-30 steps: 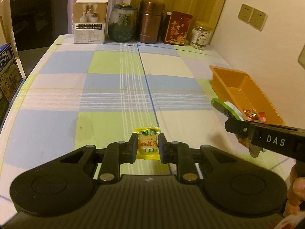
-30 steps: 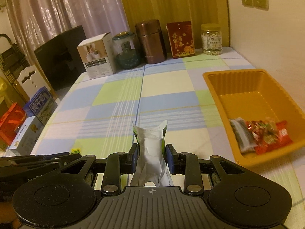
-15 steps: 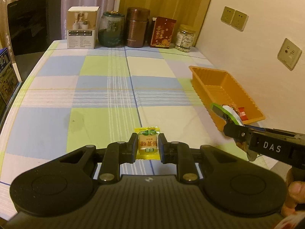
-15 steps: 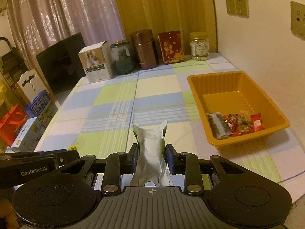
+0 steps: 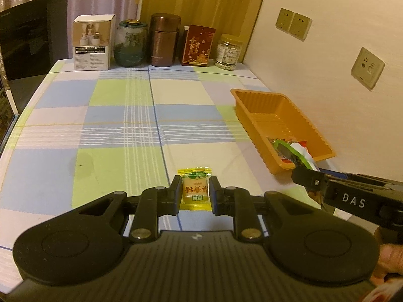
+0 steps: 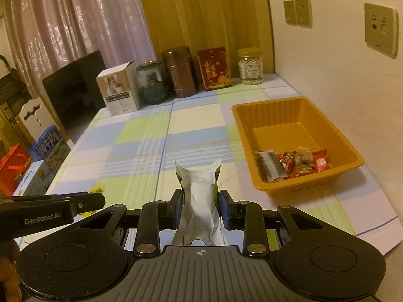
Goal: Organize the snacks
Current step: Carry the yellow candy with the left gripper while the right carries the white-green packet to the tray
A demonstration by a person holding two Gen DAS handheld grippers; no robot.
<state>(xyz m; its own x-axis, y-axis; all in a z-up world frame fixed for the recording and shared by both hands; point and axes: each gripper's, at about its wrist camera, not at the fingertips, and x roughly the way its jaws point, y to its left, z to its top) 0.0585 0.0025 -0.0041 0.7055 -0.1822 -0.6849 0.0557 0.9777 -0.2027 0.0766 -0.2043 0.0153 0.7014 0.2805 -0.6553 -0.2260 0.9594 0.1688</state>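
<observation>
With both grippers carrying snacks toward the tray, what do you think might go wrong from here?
1. The left gripper pinches the small yellow candy only at its sides; it might slip out before reaching the orange tray.
2. The right gripper holds a crumpled white pouch by its middle; the soft pack could sag or twist free.
3. Both grippers are close together, so they might collide heading for the tray.

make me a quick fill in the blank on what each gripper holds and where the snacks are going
1. The left gripper is shut on a small ____ candy packet.
2. The right gripper is shut on a crumpled ____ snack pouch.
3. Several wrapped snacks already lie in the ____ tray.
4. The tray stands on a ____ tablecloth.

Missing words: yellow; white; orange; checked
</observation>
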